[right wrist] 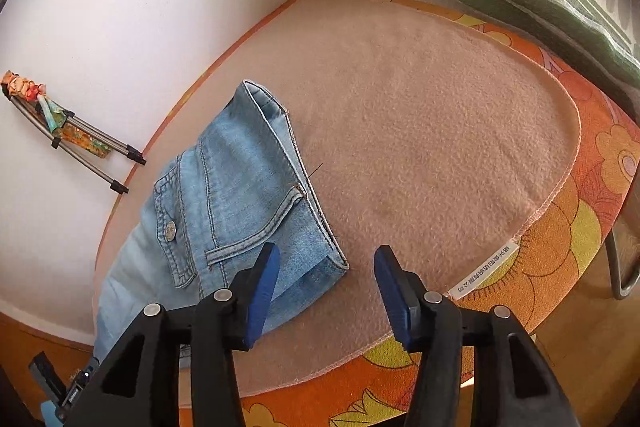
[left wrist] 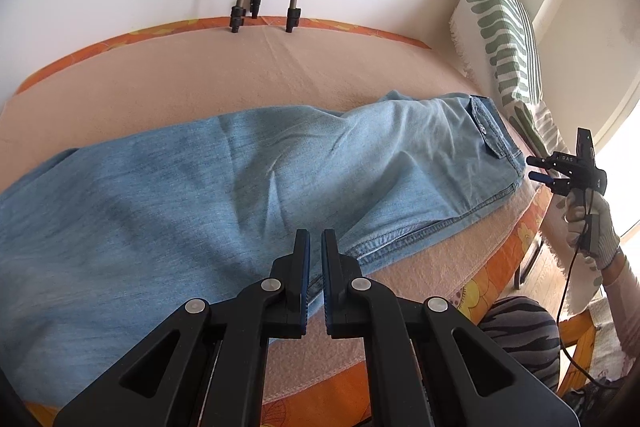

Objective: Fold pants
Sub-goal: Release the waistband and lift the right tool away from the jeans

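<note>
Black two-finger grippers with blue pads and silver rivets are seen; a white knitted glove, black cable and striped trousers are worn.

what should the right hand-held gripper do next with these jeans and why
Probably ease the right hand-held gripper forward and left onto the waistband corner of the jeans and close. Its jaws stand open with nothing between them, and that corner lies flat on the pink blanket just ahead. The left hand-held gripper is shut at the jeans' near edge.
</note>
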Tool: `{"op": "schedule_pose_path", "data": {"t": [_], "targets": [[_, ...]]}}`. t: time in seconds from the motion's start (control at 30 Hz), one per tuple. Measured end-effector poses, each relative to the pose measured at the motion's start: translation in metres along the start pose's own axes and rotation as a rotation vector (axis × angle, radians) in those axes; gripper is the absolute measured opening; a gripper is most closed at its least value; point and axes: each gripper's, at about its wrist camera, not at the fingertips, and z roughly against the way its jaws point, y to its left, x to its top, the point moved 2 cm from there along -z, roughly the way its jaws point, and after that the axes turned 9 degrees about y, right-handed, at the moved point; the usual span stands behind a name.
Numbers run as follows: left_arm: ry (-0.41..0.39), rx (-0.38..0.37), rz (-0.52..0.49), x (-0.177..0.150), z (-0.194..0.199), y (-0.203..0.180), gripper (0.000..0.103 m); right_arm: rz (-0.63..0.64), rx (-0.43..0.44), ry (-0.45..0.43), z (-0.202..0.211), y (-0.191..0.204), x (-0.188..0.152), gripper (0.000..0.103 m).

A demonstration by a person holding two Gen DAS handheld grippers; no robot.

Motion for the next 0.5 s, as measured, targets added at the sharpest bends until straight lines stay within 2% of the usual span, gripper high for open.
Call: {"op": "schedule_pose_path", "data": {"t": [0.13, 0.23, 0.3, 0.4, 0.47, 0.5], "targets": [[-0.002, 0.000, 0.006, -0.002, -0.002, 0.001, 0.005, 0.009, 0.009, 0.059, -0.011, 0.005, 0.000, 0.056], [0.002, 0.004, 0.014, -0.002, -0.004, 0.005, 0.005, 0.005, -0.021, 0.043, -0.012, 0.010, -0.009, 0.059], [0.003, 0.010, 0.012, -0.003, -0.005, 0.008, 0.005, -0.052, 0.021, 0.046, -0.011, 0.009, -0.016, 0.067], [0.013, 0.015, 0.011, -0.004, -0.008, 0.012, 0.005, -0.133, 0.079, 0.040, -0.011, 0.008, -0.023, 0.069], [0.018, 0.012, 0.018, -0.006, -0.010, 0.016, 0.005, -0.159, 0.115, 0.038, -0.015, 0.012, -0.023, 0.069], [0.020, 0.010, 0.022, -0.007, -0.011, 0.018, 0.005, -0.169, 0.119, 0.035, -0.018, 0.016, -0.022, 0.064]]}}
